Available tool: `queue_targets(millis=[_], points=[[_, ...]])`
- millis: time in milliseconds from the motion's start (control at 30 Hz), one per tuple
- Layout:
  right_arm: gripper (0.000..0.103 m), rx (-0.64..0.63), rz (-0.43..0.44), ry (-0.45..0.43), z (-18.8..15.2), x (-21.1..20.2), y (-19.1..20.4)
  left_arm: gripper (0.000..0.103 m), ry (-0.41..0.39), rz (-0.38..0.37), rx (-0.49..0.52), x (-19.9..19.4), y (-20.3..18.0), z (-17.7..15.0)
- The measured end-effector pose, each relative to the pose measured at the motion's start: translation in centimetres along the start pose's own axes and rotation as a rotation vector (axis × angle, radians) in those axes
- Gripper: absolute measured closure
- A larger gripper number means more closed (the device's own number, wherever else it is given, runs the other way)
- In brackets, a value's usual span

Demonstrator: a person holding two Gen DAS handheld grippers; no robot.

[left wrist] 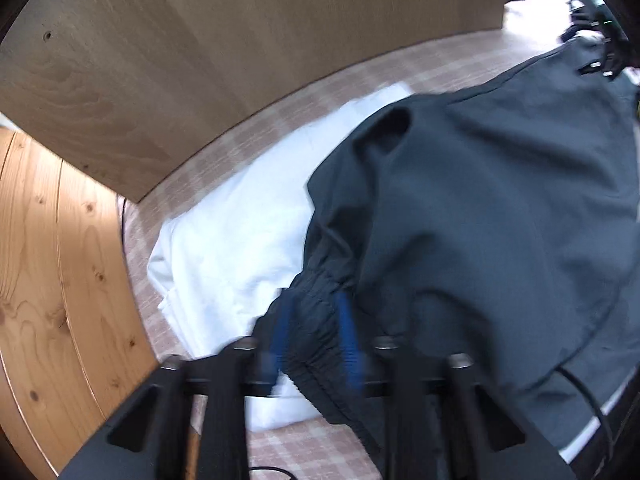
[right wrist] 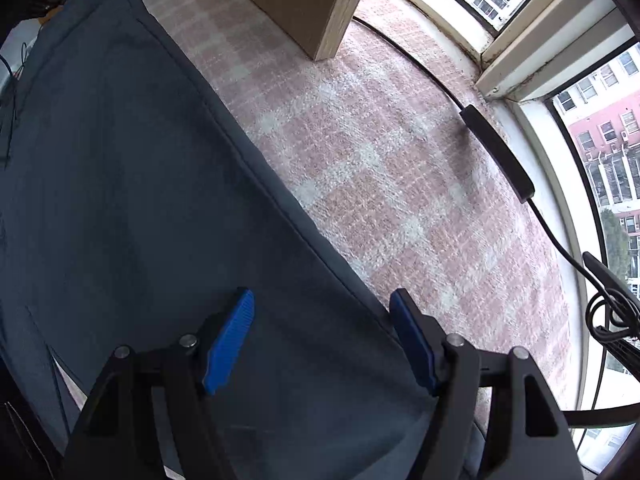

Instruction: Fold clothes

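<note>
Clearly, the dark grey garment [left wrist: 480, 208] covered most of the pink-and-white checked surface [right wrist: 380, 152] on which the work was done (whether this was a bed or a padded window seat, I could not tell). In the left wrist view, the left gripper [left wrist: 314, 344] had its 2 blue fingers [left wrist: 347, 340] closed on the gathered, elastic edge of the garment, and the fabric was bunched between them. This view was blurred, so the finer details of the grip were not clear. Just behind that edge lay a folded white cloth [left wrist: 240, 248], partly under the dark fabric and resting on the checked surface. A light wooden panel [left wrist: 200, 60] stood along the far side, and a pine-board floor [left wrist: 60, 280] showed at the left.

In the right wrist view, the right gripper [right wrist: 324, 340] was above the garment near its straight seamed edge. Its 2 blue fingers [right wrist: 230, 340] stood wide apart and held nothing: one was over the dark fabric and the other was at the border where the fabric met the checked surface. The garment lay flat and smooth there, running diagonally from the upper left to the lower right. A black cable with a long black block [right wrist: 498, 152] ran along the white window sill [right wrist: 532, 128], and windows [right wrist: 608, 152] with pink buildings outside were beyond it.
</note>
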State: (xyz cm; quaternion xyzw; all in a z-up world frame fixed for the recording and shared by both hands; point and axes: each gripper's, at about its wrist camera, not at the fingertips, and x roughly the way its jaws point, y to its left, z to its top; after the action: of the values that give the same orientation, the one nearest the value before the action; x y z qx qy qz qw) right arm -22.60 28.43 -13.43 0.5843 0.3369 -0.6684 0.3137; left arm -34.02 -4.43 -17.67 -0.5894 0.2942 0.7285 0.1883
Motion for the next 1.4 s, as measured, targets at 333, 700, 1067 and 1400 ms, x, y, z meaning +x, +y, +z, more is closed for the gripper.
queue_targets(millis=[333,700,1067,1400], points=[[0.03,0.018,0.08,-0.011,0.1,-1.6,1.6,0.088,-0.02,0.056,-0.032,-2.6,0.1,-1.0],[0.101,0.031,-0.078,-0.028,-4.0,-6.2,14.4,0.089,-0.072,0.09,-0.061,-3.6,-0.3,-1.7],[0.101,0.291,-0.269,-0.325,-12.1,-24.2,28.5,0.091,-0.222,0.15,-0.103,-10.6,-1.8,-8.1],[0.101,0.374,-0.138,-0.381,-24.1,-31.5,34.4,0.103,-0.181,0.073,-0.177,-9.6,-6.0,-20.3]])
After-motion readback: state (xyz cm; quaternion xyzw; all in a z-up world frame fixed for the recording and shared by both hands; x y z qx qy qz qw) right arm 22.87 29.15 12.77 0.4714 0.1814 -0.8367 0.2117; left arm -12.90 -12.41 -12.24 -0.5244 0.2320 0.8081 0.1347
